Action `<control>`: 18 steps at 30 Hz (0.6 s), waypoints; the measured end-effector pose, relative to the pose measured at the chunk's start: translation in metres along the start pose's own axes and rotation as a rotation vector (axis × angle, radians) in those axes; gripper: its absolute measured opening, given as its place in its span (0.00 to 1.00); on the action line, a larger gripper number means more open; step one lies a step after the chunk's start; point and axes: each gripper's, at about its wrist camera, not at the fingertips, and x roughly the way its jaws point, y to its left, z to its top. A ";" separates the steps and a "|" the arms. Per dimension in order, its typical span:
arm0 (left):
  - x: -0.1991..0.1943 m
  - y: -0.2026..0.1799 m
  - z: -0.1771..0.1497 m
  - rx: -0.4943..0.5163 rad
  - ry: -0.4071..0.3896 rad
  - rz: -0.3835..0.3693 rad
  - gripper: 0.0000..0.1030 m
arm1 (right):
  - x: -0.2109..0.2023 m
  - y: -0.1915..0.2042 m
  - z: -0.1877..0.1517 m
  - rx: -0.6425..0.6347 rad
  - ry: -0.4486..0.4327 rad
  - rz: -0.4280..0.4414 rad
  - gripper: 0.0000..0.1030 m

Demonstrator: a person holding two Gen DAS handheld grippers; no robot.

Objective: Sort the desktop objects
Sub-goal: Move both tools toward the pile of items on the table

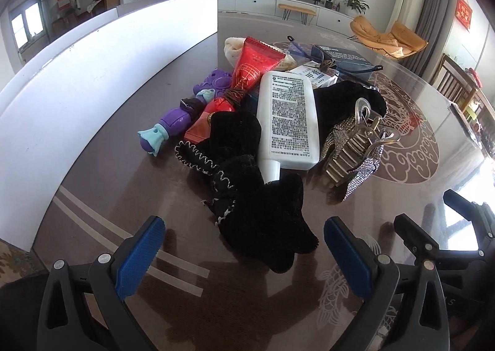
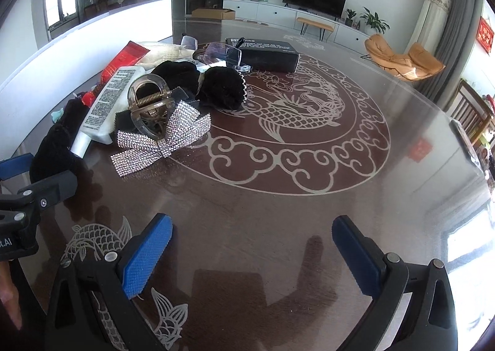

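Ribbed blue pads [image 1: 140,255] splayed; fuzzy black cloth [image 1: 263,221] between.

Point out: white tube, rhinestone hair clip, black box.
white tube [image 1: 289,117]: left wrist view, on its printed label.
rhinestone hair clip [image 2: 173,129]: right wrist view, on the sparkly bow.
black box [image 2: 267,55]: right wrist view, on its top face.

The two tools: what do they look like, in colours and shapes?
Both tools match. The left tool and right tool each have two black, angular plastic arms with silver rivets and triangular cut-outs. Each finger ends in a blue pad with fine ribbed texture. No cables or sleeves show.
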 end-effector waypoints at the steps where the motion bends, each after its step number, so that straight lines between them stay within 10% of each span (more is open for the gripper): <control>1: 0.003 0.002 0.000 -0.007 0.014 0.000 1.00 | 0.001 -0.002 0.000 0.008 0.005 0.008 1.00; 18: 0.001 -0.002 0.001 0.047 0.072 0.047 1.00 | 0.009 -0.013 -0.001 0.080 0.030 0.051 1.00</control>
